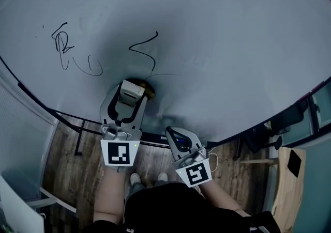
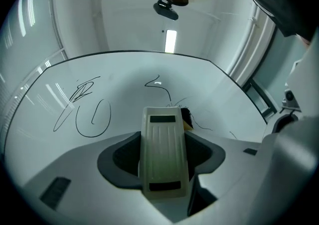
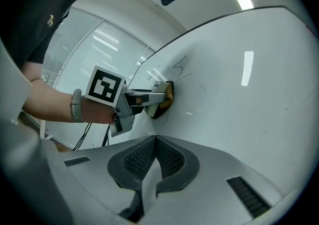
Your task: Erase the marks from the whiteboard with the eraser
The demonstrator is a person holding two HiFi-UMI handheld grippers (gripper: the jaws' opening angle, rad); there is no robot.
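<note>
A cream eraser [image 1: 131,92] [image 2: 163,151] with a dark pad is pressed flat against the whiteboard [image 1: 217,35], and my left gripper [image 1: 128,104] is shut on it. Black marks remain on the board: a scribble [image 1: 62,43] and a loop [image 1: 90,66] to the upper left, a squiggle [image 1: 147,51] just above the eraser. The left gripper view shows the same scribble [image 2: 79,94] and squiggle [image 2: 157,83]. My right gripper [image 1: 178,141] hangs lower, off the board, its jaws shut on nothing [image 3: 154,161]. In the right gripper view the eraser [image 3: 162,100] meets the board.
The whiteboard's lower edge [image 1: 77,118] runs just behind both grippers. Below it lies a wooden floor [image 1: 67,154] with a stand leg [image 1: 77,139]. A wooden chair [image 1: 287,175] and dark equipment [image 1: 269,128] sit to the right.
</note>
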